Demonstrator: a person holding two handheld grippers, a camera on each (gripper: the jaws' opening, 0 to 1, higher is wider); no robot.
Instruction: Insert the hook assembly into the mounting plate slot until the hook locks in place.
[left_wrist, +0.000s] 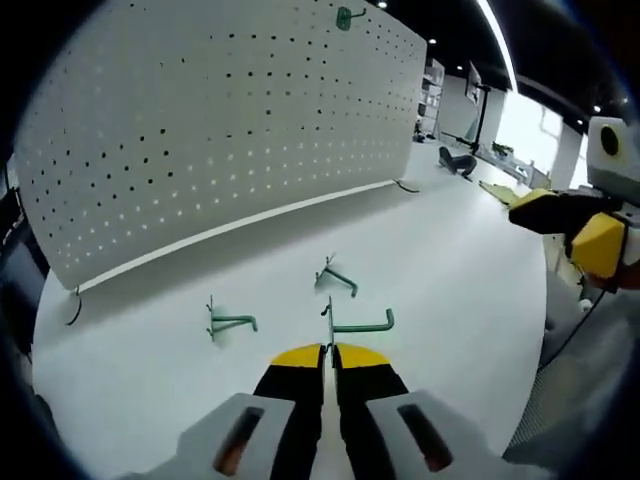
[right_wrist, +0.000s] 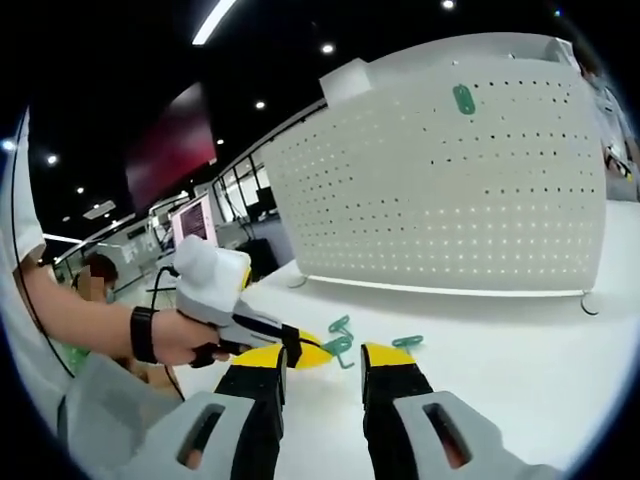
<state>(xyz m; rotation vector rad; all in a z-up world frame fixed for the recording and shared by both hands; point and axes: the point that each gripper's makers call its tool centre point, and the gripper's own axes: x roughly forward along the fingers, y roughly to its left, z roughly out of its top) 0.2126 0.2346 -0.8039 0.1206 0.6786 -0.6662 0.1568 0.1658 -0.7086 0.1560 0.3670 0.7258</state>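
Left gripper view: my left gripper (left_wrist: 329, 352) has its jaws pressed together, pinching the back wire of a green hook (left_wrist: 362, 325) that lies on the white table (left_wrist: 460, 260). Two more hooks sit on the table just beyond, one to the left (left_wrist: 230, 321) and one further back (left_wrist: 338, 277), all apart from each other. The pegboard (left_wrist: 220, 130) stands upright across the back of the table, with one hook already hung (left_wrist: 346, 16) near its top edge. My right gripper (left_wrist: 585, 228) comes in from the right, well off the hooks; in the right gripper view (right_wrist: 322, 362) its jaws are spread with nothing between them, and the left gripper (right_wrist: 262, 345) sits at the hooks (right_wrist: 341, 345) just ahead. I judge the hook light, stiff, thin wire, smooth-coated, so it can twist or slip in the grip; best hold is on the straight back part near the prongs, leaving the prongs free to enter the holes. Room is good: open table between hooks and board, plenty of bare holes. Watch the table's far right edge and the board's feet (left_wrist: 74, 305) at the base; the board could tip back if I push hard.
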